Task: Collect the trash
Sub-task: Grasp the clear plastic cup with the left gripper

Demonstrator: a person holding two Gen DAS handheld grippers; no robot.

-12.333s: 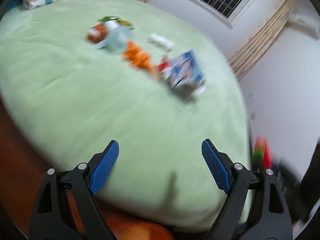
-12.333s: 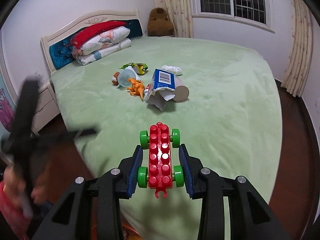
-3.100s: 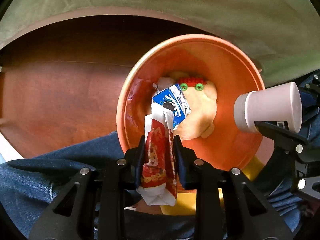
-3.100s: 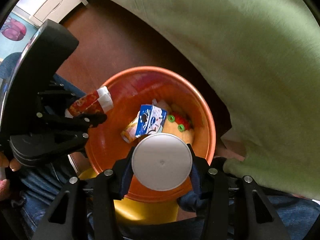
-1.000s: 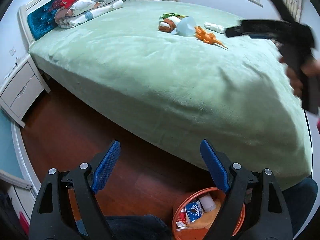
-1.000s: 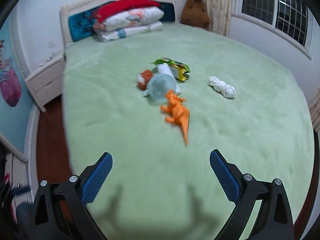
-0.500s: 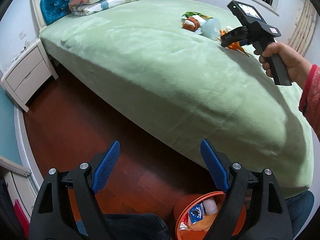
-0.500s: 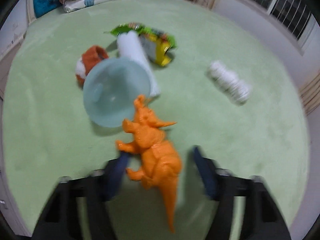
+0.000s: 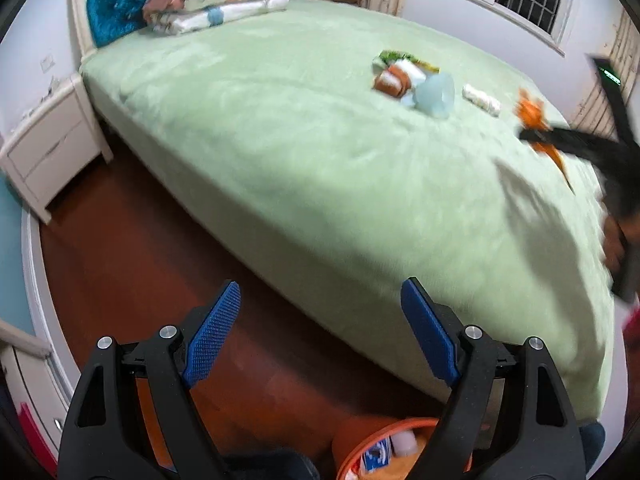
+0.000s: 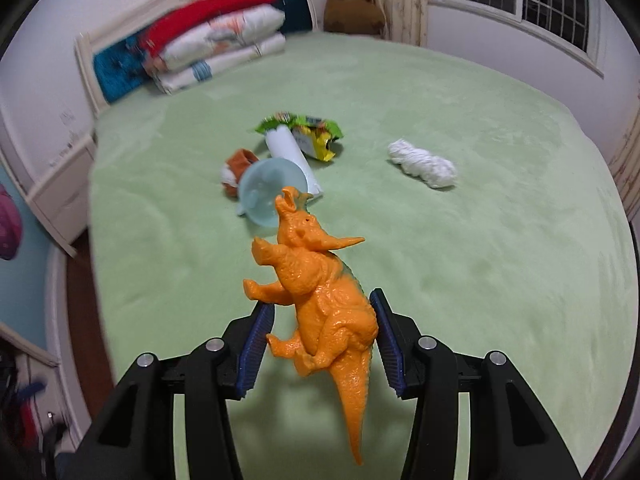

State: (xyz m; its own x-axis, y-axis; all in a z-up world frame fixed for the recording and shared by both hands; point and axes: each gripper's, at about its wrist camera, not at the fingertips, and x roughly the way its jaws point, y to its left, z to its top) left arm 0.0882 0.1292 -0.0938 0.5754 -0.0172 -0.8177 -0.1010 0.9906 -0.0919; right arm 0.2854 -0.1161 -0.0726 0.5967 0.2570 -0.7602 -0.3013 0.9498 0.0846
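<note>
My right gripper [image 10: 320, 304] is shut on an orange toy dinosaur [image 10: 316, 276], held clear above the green bed [image 10: 480, 280], tail hanging down. Beyond it on the bed lie a pale blue cup [image 10: 264, 194], a white tube [image 10: 290, 152], a green-yellow snack bag [image 10: 318, 132], a brown-and-white item [image 10: 236, 166] and a white crumpled wad [image 10: 424, 166]. My left gripper [image 9: 320, 286] is open and holds nothing, over the wooden floor at the bed's edge. Below it stands the orange bin [image 9: 356, 444] with a blue carton [image 9: 376, 458] and a white cup [image 9: 402, 438] inside. The left wrist view shows the blurred right gripper [image 9: 560, 142] with the dinosaur [image 9: 530, 112].
Stacked pillows [image 10: 216, 52] lie against the headboard, a brown plush toy [image 10: 352, 4] sits in the far corner. A white nightstand [image 9: 48, 148] stands left of the bed. Dark wooden floor [image 9: 140, 260] runs between nightstand and bed. A person's hand [image 9: 616, 240] shows at the right edge.
My right gripper has shut on the orange dinosaur and lifted it off the bed, pulling back from the pile. The left gripper has shifted sideways, still open.
</note>
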